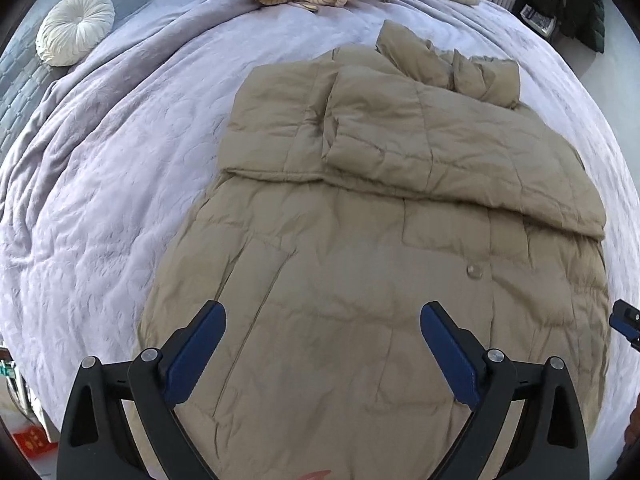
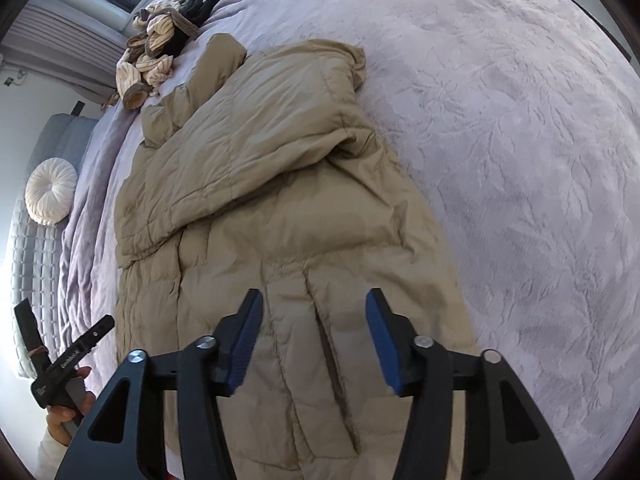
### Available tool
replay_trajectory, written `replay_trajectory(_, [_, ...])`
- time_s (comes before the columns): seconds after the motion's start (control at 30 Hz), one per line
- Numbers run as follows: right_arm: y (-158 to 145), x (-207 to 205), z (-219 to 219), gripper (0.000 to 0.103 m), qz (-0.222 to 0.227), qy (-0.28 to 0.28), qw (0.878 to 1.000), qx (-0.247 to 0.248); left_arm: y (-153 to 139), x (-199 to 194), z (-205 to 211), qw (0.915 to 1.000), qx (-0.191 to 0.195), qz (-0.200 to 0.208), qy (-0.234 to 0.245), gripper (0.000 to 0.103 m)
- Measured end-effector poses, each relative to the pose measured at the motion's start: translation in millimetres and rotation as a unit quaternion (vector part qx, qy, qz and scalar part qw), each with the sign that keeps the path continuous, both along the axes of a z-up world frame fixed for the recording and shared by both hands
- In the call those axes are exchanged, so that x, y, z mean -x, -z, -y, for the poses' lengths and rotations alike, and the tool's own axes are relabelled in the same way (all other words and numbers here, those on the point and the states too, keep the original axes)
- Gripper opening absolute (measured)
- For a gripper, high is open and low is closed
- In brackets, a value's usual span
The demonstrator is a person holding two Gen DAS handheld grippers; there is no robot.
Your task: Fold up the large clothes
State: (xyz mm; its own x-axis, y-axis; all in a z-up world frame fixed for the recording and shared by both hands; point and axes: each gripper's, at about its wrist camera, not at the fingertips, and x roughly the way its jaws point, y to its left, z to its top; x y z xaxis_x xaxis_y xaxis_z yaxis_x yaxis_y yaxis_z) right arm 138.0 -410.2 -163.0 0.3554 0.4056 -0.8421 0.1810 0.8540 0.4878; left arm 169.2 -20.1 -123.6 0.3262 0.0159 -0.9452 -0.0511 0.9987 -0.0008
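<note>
Both hand-held grippers, left (image 1: 323, 316) and right (image 2: 315, 304), hung wide, empty, over the tan quilted puffer coat (image 1: 380, 264). Best grip: hem corners together, folding evenly upward.

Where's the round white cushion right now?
The round white cushion lies at the far left in both views, on the grey headboard side beside the lilac bedspread, clear of the coat.
</note>
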Motion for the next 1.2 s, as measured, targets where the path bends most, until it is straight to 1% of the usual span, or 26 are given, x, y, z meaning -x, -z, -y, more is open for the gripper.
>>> replay_trajectory(0.1, [2, 9, -5, 0.063, 0.001, 0.004, 1.0, -0.005, 2, 7, -4, 1.0, -0.002, -0.005, 0.007, 0.098])
replay_trajectory(0.13, [2, 12, -7, 0.066, 0.001, 0.006, 1.0, -0.007, 3, 10, -6, 0.9999, -0.003, -0.006, 0.009, 0.098])
replay_trajectory(0.17, [3, 15, -10, 0.078, 0.001, 0.009, 1.0, -0.008, 4, 12, -8, 0.9999, -0.001, -0.007, 0.011, 0.098])
replay_trajectory(0.2, [3, 19, -13, 0.082, 0.002, 0.012, 1.0, -0.009, 5, 15, -11, 0.9999, 0.001, -0.008, 0.015, 0.098])
replay_trajectory(0.33, [0, 37, -29, 0.087, 0.008, 0.021, 1.0, -0.011, 8, 32, -21, 0.9996, 0.001, -0.01, 0.026, 0.098])
replay_trajectory(0.43, [-3, 51, -44, 0.088, 0.012, 0.022, 1.0, -0.013, 9, 47, -36, 0.9995, 0.004, -0.015, 0.029, 0.098])
replay_trajectory(0.6, [-2, 72, -69, 0.088, 0.01, 0.023, 0.999, -0.037, 10, 71, -67, 0.9994, 0.001, -0.02, 0.029, 0.098])
replay_trajectory(0.77, [-3, 91, -87, 0.088, -0.01, 0.022, 0.997, -0.07, 12, 93, -94, 0.9994, 0.005, -0.031, 0.017, 0.098])
replay_trajectory(0.9, [-6, 111, -88, 0.088, -0.013, 0.039, 0.996, -0.076, 16, 113, -123, 0.9987, 0.026, -0.042, -0.012, 0.098])
replay_trajectory(1.0, [-1, 127, -79, 0.088, -0.027, 0.064, 0.994, -0.086, 22, 128, -144, 0.9969, 0.042, -0.055, -0.037, 0.098])
replay_trajectory(1.1, [5, 142, -69, 0.088, -0.041, 0.093, 0.989, -0.106, 28, 141, -159, 0.9939, 0.071, -0.068, -0.049, 0.098])
replay_trajectory(1.17, [7, 151, -64, 0.088, -0.046, 0.106, 0.986, -0.116, 29, 150, -166, 0.9911, 0.096, -0.07, -0.06, 0.098])
replay_trajectory(1.2, [7, 156, -62, 0.088, -0.049, 0.113, 0.985, -0.118, 30, 155, -169, 0.9887, 0.115, -0.071, -0.065, 0.098])
